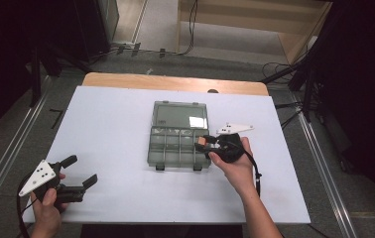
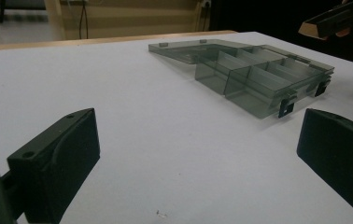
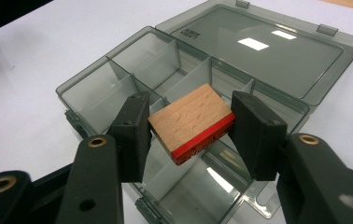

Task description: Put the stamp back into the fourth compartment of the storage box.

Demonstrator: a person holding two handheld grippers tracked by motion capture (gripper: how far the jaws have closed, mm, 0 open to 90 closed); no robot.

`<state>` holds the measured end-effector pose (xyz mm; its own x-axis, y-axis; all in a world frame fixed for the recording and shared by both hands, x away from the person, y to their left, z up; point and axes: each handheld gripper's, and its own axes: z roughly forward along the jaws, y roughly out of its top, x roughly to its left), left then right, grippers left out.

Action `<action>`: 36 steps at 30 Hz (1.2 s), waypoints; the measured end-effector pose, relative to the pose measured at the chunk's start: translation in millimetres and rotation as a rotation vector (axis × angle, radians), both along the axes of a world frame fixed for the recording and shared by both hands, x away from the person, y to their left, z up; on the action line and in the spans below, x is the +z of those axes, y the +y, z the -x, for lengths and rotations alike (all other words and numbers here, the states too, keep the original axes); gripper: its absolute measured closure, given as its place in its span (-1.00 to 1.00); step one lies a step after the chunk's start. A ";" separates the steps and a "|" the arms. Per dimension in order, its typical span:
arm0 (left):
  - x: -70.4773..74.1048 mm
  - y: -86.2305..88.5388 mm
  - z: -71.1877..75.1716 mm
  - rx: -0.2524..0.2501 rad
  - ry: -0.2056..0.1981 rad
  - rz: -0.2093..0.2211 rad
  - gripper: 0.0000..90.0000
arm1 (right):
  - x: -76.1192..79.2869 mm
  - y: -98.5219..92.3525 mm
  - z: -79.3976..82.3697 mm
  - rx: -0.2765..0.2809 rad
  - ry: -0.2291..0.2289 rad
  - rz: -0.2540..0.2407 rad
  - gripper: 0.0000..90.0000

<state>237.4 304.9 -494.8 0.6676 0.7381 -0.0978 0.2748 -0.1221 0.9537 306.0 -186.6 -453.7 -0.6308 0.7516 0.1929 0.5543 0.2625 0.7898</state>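
A grey see-through compartment box (image 1: 178, 144) lies open in the middle of the white table, its lid (image 1: 180, 115) folded flat on the far side. My right gripper (image 1: 204, 143) hovers at the box's right end, shut on a wooden stamp block (image 3: 188, 119) with a red strip along its lower edge. In the right gripper view the block sits tilted between the jaws of the right gripper (image 3: 193, 122), above the box's (image 3: 95, 95) near compartments. My left gripper (image 1: 80, 171) rests open near the front left of the table, nothing between its jaws. In the left gripper view, the left gripper (image 2: 198, 140) faces the box (image 2: 258, 79).
The white table top (image 1: 111, 129) has a wooden strip (image 1: 175, 82) along its far edge. The compartments I can see hold nothing. Dark stands and cables surround the table. The right gripper with the block shows in the top right corner (image 2: 335, 19) of the left gripper view.
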 end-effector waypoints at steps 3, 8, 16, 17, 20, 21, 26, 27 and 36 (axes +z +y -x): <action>0.0 0.4 0.0 -0.002 -0.002 0.001 -1.00 | -1.6 -0.9 -2.1 -0.006 0.005 0.003 0.07; -0.1 -0.2 0.3 0.000 -0.002 0.001 -1.00 | -3.0 -2.0 -5.3 -0.012 0.004 0.004 0.07; -0.1 -0.3 0.2 0.000 -0.001 0.001 -1.00 | -4.3 -5.3 -11.7 -0.030 0.006 -0.007 0.07; -0.1 -0.3 0.2 0.000 -0.001 0.000 -1.00 | -4.5 -5.3 -12.6 -0.033 0.005 -0.007 0.07; -0.2 -0.4 0.2 -0.002 -0.001 0.000 -1.00 | -4.9 -4.6 -15.4 -0.038 0.002 -0.002 0.07; -0.2 -0.3 0.2 -0.002 0.000 0.001 -1.00 | -5.0 -4.3 -16.4 -0.037 0.001 0.002 0.07; -0.2 -0.1 0.1 -0.003 -0.001 0.003 -1.00 | -5.1 -2.7 -21.2 -0.038 0.005 0.014 0.07; -0.2 0.0 0.0 -0.004 -0.002 0.003 -1.00 | -5.1 -2.4 -22.1 -0.040 0.007 0.013 0.07; -0.2 0.4 -0.3 -0.006 0.000 0.004 -1.00 | -7.3 -1.3 -30.0 -0.052 0.006 0.024 0.06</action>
<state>237.7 305.3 -494.9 0.6719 0.7337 -0.1008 0.2742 -0.1201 0.9541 336.0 -187.9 -461.0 -0.5894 0.7880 0.1781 0.5728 0.2523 0.7799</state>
